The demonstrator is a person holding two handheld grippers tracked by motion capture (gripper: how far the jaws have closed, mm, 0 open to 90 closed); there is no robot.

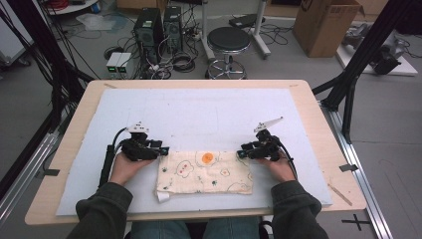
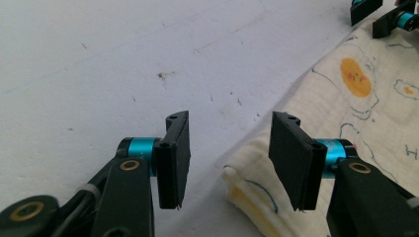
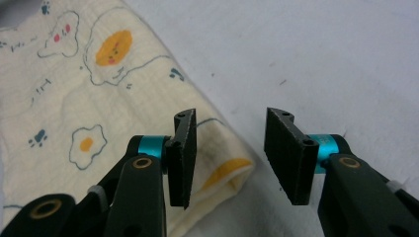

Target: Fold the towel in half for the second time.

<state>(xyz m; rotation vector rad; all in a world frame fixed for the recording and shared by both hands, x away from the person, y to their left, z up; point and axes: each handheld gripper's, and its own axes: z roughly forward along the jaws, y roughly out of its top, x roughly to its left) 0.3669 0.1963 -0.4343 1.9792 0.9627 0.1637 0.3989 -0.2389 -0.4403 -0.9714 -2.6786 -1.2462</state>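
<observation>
Both grippers sit low over the white foam mat [image 1: 199, 109], one at each short end of the folded cream cloth printed with fried eggs and paw marks [image 1: 205, 173]. Left gripper [image 1: 163, 150] is held in the person's left hand [image 1: 128, 166], jaws pointing toward the cloth's far left corner; in the left gripper view the jaws stand apart, with the folded corner of the cloth [image 2: 257, 192] lying in the gap nearer the right-hand jaw, and neither pad pressing on it. Right gripper [image 1: 241, 153], in the right hand [image 1: 279, 169], faces the cloth's far right corner; in the right gripper view its jaws are likewise spread, the left-hand jaw over the cloth's folded edge [image 3: 225, 173] and the right-hand jaw over bare mat. No fabric is pinched by either pair. Cloth lies flat near the front edge of the mat, between the two hands, long side across the light wooden table [image 1: 74, 129]. A round black stool [image 1: 228, 40] stands on the floor beyond the table.
</observation>
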